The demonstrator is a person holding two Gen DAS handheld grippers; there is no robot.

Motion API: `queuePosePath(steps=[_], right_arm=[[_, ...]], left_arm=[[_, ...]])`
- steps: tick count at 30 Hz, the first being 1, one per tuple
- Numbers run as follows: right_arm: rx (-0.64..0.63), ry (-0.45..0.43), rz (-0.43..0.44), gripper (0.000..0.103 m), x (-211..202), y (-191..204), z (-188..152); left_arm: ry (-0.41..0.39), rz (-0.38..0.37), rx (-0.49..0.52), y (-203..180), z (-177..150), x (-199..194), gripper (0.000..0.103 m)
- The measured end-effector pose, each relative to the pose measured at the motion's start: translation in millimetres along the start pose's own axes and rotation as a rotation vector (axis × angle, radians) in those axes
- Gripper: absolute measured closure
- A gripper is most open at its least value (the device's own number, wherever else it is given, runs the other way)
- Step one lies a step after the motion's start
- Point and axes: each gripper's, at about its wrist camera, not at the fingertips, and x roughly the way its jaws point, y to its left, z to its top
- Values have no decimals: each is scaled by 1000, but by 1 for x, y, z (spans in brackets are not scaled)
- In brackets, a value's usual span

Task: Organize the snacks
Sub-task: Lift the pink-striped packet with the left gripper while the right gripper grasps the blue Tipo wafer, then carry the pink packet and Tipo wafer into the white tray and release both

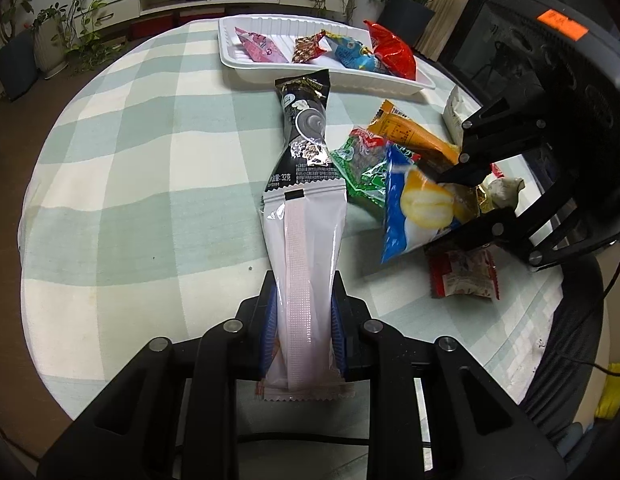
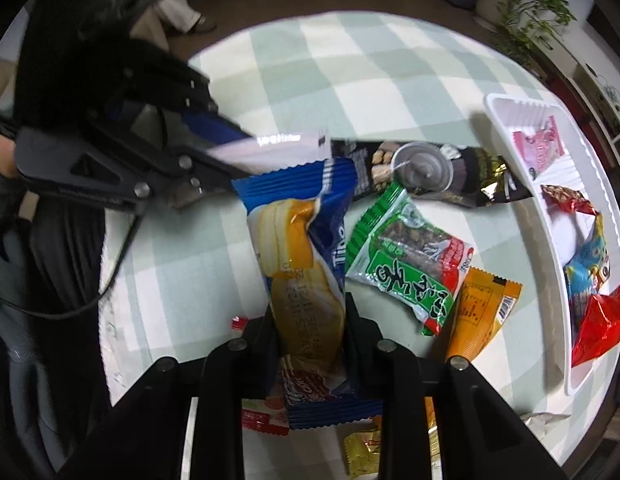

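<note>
Left gripper (image 1: 303, 312): clamped on white end of long black-and-white packet (image 1: 303, 168), far end resting on checked tablecloth (image 1: 149, 168) just short of white tray (image 1: 245, 62). Right gripper (image 2: 310, 332): jaws closed on blue-and-yellow cake packet (image 2: 297, 248), lifted from loose pile beside green packet (image 2: 406, 264). Keep both grips firm; raise each packet clear of neighbours before travel. Carry toward tray one at a time, avoiding crossed arms. Lower flat into bare tray space, beside pink packet (image 1: 257, 46); release only once settled.
</note>
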Motion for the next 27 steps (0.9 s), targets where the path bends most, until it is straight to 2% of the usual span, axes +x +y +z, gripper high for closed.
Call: queuePosePath(steps=[8, 15, 22, 24, 27], right_arm=[[147, -234, 40, 74, -36, -7, -7], [367, -442, 76, 74, -48, 9, -36], [678, -632, 146, 74, -69, -9, -87], [759, -674, 134, 74, -81, -23, -104], [919, -729, 63, 74, -109, -58, -138]], left_arm=[[-36, -34, -25, 0, 0, -12, 82], [-80, -92, -67, 0, 1, -27, 82], [-121, -159, -118, 8, 13, -40, 82], [-140, -175, -140, 16, 23, -45, 82], [-172, -168, -148, 28, 44, -55, 82]])
